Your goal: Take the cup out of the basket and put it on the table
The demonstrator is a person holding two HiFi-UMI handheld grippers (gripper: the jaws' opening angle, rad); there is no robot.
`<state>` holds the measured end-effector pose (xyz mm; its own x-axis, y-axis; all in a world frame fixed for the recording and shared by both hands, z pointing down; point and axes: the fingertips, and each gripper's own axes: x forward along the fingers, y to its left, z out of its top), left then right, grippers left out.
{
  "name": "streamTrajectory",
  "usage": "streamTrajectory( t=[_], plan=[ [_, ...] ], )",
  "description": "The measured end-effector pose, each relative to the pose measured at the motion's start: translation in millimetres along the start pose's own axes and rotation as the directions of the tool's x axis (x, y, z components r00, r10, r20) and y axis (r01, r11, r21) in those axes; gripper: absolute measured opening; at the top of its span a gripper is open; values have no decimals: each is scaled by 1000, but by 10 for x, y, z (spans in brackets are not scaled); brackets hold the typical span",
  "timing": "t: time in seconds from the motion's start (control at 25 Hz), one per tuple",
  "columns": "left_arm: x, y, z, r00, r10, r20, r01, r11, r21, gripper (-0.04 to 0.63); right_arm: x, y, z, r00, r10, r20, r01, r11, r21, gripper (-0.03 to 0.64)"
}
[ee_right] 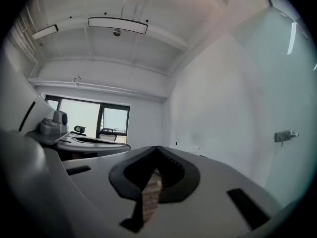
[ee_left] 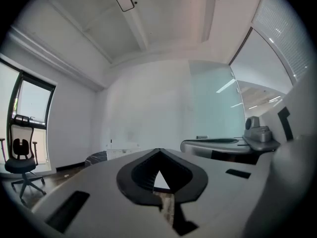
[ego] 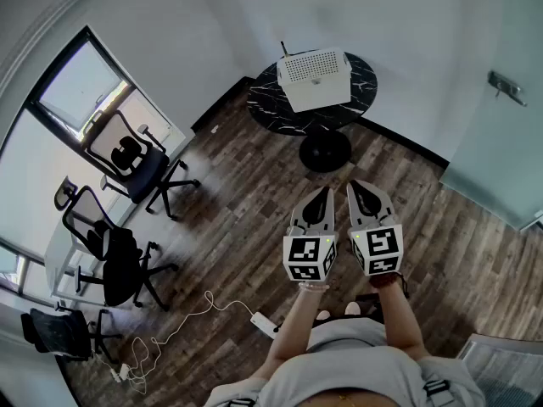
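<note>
- Can't actually see the cup anywhere. My guess is it's down inside the white basket (ego: 314, 79), which hides whatever it holds from every view.
- The basket is out ahead of both grippers and well apart from them, so there's a walk-up before any reach. It's boxy with a finely perforated top, probably rigid plastic, and its long side runs across the way the grippers point.
- It sits on a round table (ego: 263, 100) — glossy black top with white marble-style veins, on a single pedestal foot.
- The left gripper (ego: 322, 192) lines up with the basket a bit more directly. Its jaws are closed together with nothing between them.
- The right gripper (ego: 358, 185) sits just beside it, also clamped closed and empty. Both are held level — they'll need to open before going in.
- The dark wood-plank floor (ego: 246, 210) lies between the grippers and the table.
</note>
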<state>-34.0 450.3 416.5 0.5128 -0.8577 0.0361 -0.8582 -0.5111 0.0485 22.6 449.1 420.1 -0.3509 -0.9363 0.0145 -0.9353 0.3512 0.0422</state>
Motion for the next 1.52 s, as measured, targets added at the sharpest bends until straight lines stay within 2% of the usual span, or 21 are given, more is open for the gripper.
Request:
streamTrajectory(
  t=[0.76, 1.0, 1.52],
  plan=[
    [202, -253, -31, 1000, -17, -11, 17, 1000, -9, 6, -88, -332, -80, 1000, -6, 0, 6, 1000, 21, 9],
    [354, -99, -4, 1000, -25, -5, 25, 1000, -6, 6, 97, -369, -78, 1000, -16, 0, 16, 1000, 21, 9],
    [1069, 420, 151, 994, -106, -2, 106, 994, 10, 5, 959, -539, 12, 996, -84, 3, 84, 996, -1, 9]
  ],
)
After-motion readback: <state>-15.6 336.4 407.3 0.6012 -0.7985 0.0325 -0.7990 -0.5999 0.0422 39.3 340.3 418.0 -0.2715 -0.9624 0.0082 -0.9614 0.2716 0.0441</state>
